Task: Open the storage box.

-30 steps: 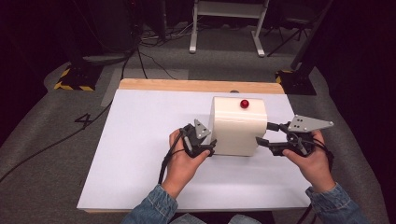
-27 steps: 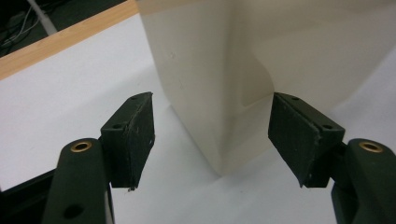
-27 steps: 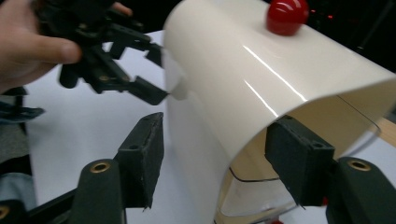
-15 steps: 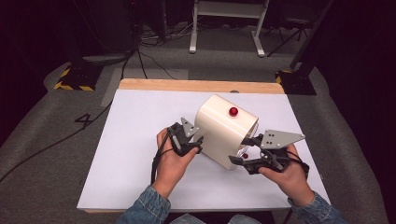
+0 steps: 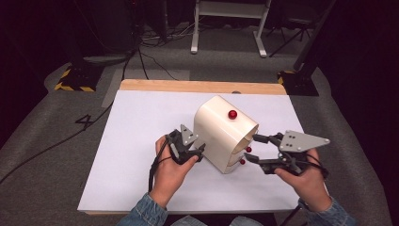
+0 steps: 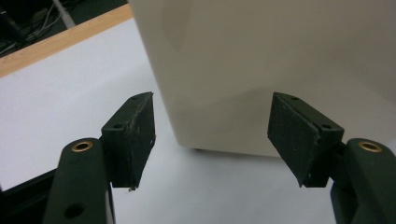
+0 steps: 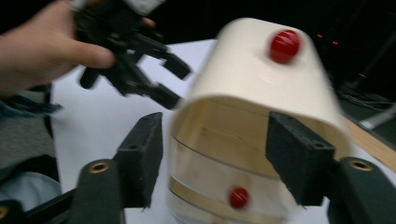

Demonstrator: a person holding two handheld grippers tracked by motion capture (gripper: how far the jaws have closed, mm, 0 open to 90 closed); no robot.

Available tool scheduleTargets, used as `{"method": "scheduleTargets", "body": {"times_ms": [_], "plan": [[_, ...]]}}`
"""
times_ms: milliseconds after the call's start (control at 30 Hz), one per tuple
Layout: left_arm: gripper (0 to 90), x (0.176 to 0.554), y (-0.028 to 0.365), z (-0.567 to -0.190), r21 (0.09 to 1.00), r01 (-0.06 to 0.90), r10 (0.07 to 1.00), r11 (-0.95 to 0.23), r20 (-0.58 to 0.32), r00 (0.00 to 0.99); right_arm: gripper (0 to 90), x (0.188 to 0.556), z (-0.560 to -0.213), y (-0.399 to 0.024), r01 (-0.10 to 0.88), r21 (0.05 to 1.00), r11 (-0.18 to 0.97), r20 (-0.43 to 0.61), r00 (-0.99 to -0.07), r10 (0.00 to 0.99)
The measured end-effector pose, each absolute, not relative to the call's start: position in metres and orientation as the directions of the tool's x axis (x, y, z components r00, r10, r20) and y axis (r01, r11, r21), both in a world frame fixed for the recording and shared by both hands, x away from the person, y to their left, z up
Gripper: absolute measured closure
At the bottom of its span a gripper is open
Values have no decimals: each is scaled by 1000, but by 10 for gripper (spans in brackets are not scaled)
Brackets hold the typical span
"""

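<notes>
The cream cabinet (image 5: 225, 134) sat turned on the table (image 5: 141, 122); the left gripper (image 5: 194, 151) and right gripper (image 5: 251, 148) flanked it, jaws spread, apparently touching nothing.

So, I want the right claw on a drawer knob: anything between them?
Nothing visible. The right claw is open, facing the cream box's drawer front, with the small red knobs just ahead. The left claw is at the box's opposite side.

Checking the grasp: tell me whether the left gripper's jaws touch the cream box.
Apart. The left gripper view shows the open left gripper with both jaws short of the cream box, white table visible between.
</notes>
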State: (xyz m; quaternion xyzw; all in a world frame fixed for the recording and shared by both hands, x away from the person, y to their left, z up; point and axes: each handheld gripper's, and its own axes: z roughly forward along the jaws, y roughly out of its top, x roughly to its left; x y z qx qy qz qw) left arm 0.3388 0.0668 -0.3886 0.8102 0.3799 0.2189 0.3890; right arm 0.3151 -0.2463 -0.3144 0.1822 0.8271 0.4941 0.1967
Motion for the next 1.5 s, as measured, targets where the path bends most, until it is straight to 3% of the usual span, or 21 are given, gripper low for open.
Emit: {"method": "scheduleTargets", "body": {"times_ms": [133,267,367,467,567,800,867,1033,1133,1267,1367,1500], "plan": [[330,329,63,-391,793,445,765,-416,41,643,521,323,-314,-277,152,864,480,-205,-765,611],[341,330,58,-393,793,437,757,-424,45,652,548,350,-333,-296,238,867,437,-153,-709,689],[356,334,56,-397,785,443,762,-433,55,646,625,370,-351,-294,275,843,462,-152,-702,696],[365,336,55,-399,782,450,764,-431,51,644,641,389,-367,-285,281,820,498,-187,-692,697],[366,338,53,-403,778,458,761,-430,40,647,634,407,-380,-276,290,823,489,-150,-718,679],[358,335,56,-403,789,445,759,-425,42,649,731,404,-386,-268,300,849,436,-76,-746,662],[357,333,59,-402,793,444,761,-417,38,647,721,398,-389,-266,316,855,411,-23,-769,639],[353,329,65,-400,779,454,771,-432,58,634,715,383,-387,-259,290,853,435,-47,-785,617],[355,326,73,-401,780,463,779,-422,51,625,688,373,-392,-255,296,859,418,-10,-806,591],[366,324,70,-407,765,471,759,-439,35,650,607,370,-403,-254,311,849,428,-23,-788,616],[367,321,65,-410,750,461,752,-474,72,656,531,370,-403,-258,319,852,416,-21,-773,634],[354,320,67,-410,758,456,747,-467,62,662,484,367,-400,-262,318,849,422,-43,-754,656]]}}
